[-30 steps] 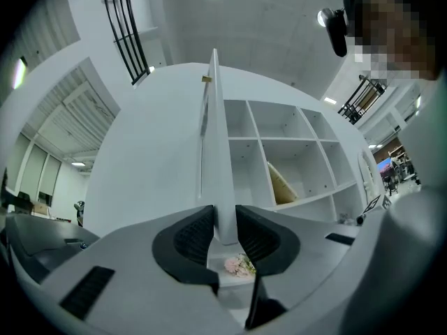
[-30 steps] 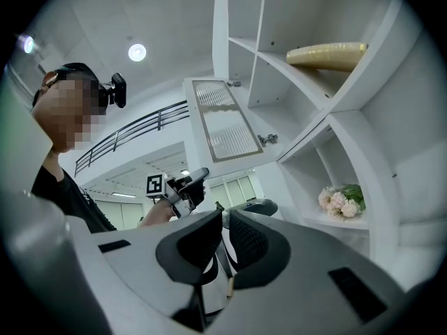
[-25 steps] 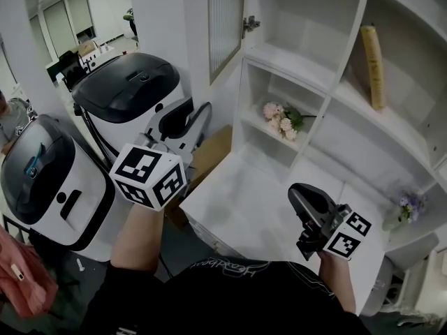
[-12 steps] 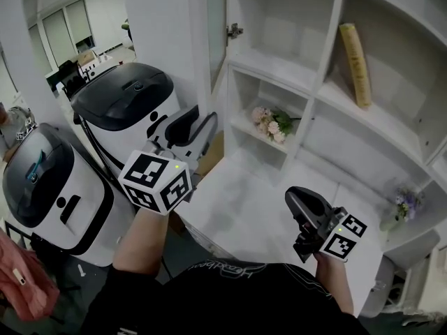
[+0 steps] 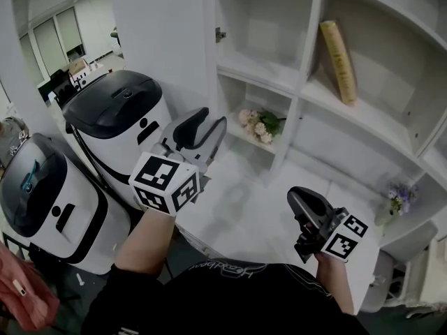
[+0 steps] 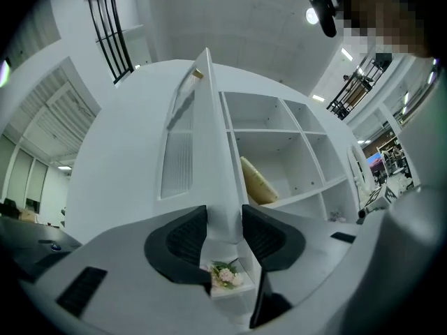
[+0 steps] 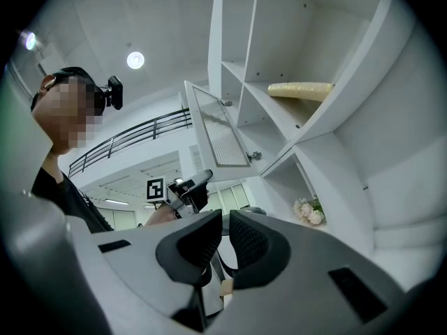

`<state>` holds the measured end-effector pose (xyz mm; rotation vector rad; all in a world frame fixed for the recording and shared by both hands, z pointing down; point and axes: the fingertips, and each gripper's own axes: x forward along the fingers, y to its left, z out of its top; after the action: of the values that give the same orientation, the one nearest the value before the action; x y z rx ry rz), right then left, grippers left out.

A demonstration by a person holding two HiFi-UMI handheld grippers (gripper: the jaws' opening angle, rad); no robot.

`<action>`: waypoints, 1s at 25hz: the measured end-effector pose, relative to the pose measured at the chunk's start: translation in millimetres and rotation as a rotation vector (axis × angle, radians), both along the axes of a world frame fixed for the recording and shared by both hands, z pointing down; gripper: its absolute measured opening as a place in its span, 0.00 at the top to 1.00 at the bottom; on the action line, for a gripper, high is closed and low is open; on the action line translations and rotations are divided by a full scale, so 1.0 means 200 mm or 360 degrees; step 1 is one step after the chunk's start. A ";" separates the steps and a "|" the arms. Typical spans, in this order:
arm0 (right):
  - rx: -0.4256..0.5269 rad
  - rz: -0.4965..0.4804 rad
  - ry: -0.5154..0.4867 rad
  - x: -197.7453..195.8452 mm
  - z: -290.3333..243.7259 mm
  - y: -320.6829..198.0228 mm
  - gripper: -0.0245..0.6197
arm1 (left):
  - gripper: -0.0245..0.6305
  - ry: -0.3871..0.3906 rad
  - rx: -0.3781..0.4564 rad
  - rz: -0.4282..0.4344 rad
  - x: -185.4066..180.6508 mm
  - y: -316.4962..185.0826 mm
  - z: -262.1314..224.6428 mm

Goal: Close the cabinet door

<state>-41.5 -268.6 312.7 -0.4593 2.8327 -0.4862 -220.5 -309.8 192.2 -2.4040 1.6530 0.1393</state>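
Left gripper view: the door (image 6: pixel 209 152) stands ajar. Its free edge lies between the jaws of the left gripper (image 6: pixel 223 234), which have just been opening and now stand wide. It looks light, stiff and hinged, so a push on that edge should do.

Right gripper view: the right gripper (image 7: pixel 225 239) is nearly closed and empty. The door has swung nearer the cabinet (image 7: pixel 349 131).

Head view: the door is now edge-on.

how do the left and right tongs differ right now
The left tongs have jaws apart, having just been opening, with the edge of the cabinet door between them; the right tongs have jaws nearly together, with nothing between. The left tongs reach toward the door; the right tongs sit back over the white ledge. Both carry a marker cube.
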 end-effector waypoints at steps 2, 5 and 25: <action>0.0001 0.0018 -0.0001 0.02 0.00 0.00 0.87 | 0.70 0.0013 -0.0005 0.0031 0.03 -0.02 0.00; -0.0001 0.0043 -0.0004 0.06 0.00 0.00 0.87 | 0.69 0.0031 -0.0013 0.0071 0.07 -0.04 0.00; -0.0014 0.0247 -0.0035 0.34 -0.02 0.00 0.87 | 0.67 0.0048 0.0011 0.0126 0.34 -0.25 0.00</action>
<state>26.4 -269.0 309.6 -0.6654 2.7473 -0.4700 -152.6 -359.5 192.1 -2.4749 1.5675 0.1944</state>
